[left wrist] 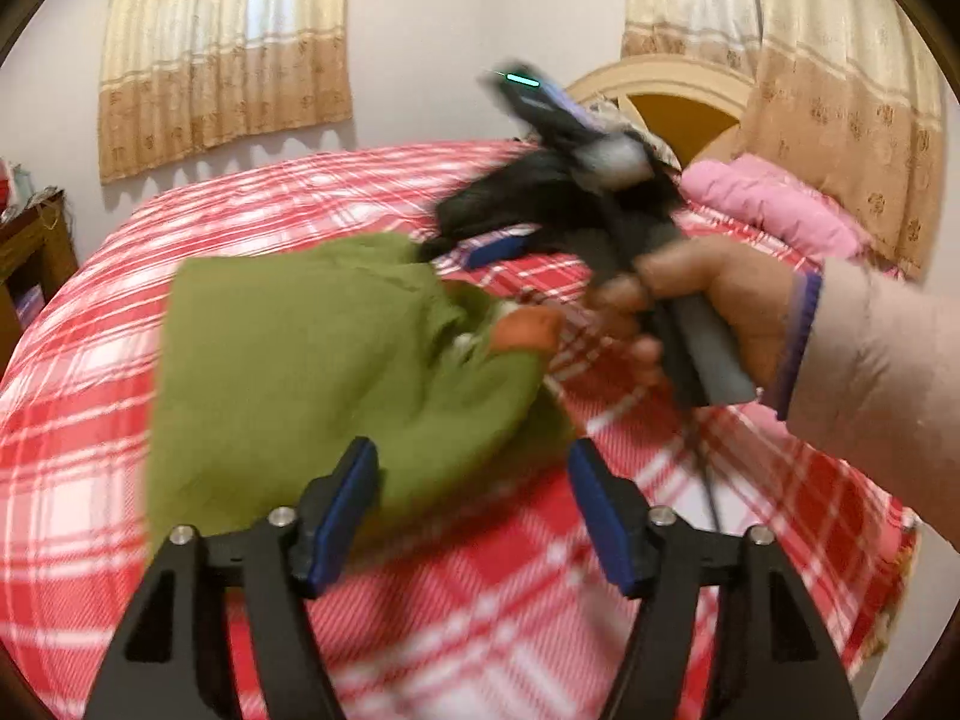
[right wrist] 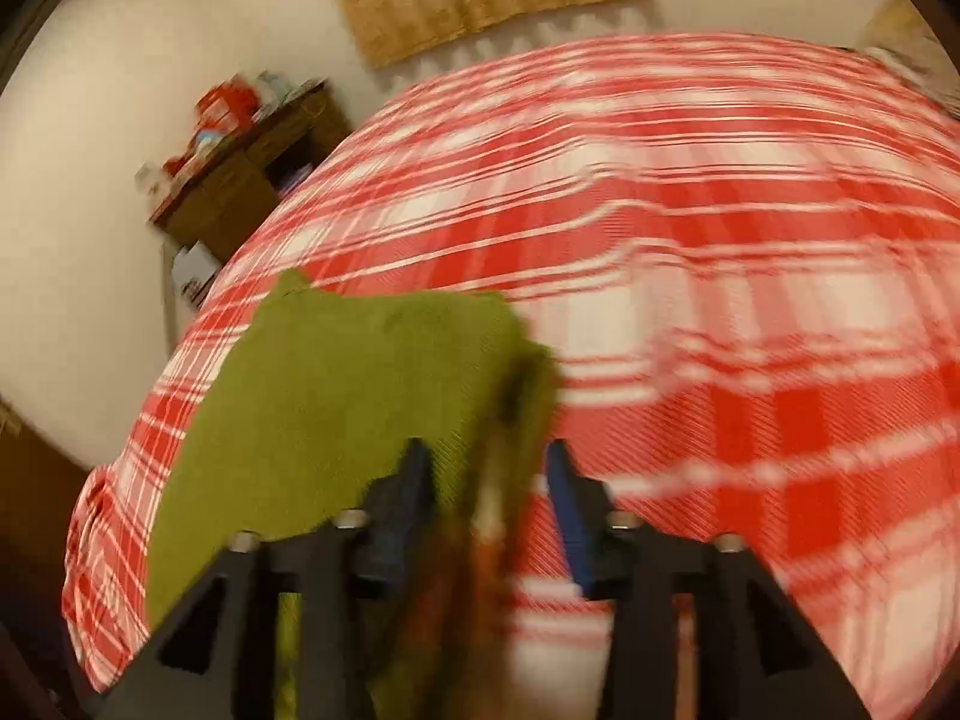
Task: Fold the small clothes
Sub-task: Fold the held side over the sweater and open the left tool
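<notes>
Green garment [left wrist: 312,372] lying on bed [left wrist: 180,222], toward its left edge. Left gripper [left wrist: 474,510] open, empty, over garment's near edge. Right gripper [right wrist: 489,504] open, cloth fold between pads, unpinched. No legible writing.

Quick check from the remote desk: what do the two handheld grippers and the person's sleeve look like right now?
Both the left gripper and the right gripper have black angular frames with silver bolts and blue finger pads. In the left wrist view the right gripper has a grey handle, a cyan light and a dangling black cable. The sleeve is pale beige, with a purple cuff.
</notes>
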Tool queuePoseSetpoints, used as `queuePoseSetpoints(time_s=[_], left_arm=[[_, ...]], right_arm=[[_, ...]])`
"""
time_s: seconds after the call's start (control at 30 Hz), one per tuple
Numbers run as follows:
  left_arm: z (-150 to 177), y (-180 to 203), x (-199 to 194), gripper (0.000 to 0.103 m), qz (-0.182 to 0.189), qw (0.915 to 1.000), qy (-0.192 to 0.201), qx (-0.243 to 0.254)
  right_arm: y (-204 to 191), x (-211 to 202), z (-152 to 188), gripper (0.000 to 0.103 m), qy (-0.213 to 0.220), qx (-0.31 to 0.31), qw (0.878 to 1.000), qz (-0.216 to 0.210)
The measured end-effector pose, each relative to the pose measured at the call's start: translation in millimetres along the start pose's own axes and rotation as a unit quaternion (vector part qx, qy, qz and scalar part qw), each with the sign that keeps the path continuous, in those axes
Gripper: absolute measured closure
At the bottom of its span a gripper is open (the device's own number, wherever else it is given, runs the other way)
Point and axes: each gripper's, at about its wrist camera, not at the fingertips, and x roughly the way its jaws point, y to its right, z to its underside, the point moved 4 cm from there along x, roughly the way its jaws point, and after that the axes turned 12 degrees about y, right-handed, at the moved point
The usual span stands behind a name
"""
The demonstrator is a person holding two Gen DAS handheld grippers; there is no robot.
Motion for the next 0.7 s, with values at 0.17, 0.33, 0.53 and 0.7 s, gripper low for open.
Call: queuePoseSetpoints(time_s=[0.17,0.33,0.53,0.7], left_arm=[[11.2,-46.7,-35.8,0.030,-0.052,0.9969,0.010,-0.059],[10.3,-87.7,-42.8,0.030,-0.108,0.9848,0.022,-0.134],[16.5,-117.1,-29.9,0.030,-0.168,0.9733,0.005,-0.156],[37.5,-120.7,-14.7,0.027,-0.177,0.9718,-0.032,-0.152]], right_arm=[[-9.9,-79.6,27.8,0.057,0.046,-0.026,0.999,-0.015],[-59.4,-116.9,45.5,0.057,0.056,-0.090,0.992,-0.062],[-84.4,-68.7,84.1,0.057,-0.020,-0.160,0.986,-0.041],[-80.2,-64.9,107.9,0.076,-0.025,-0.181,0.983,-0.003]])
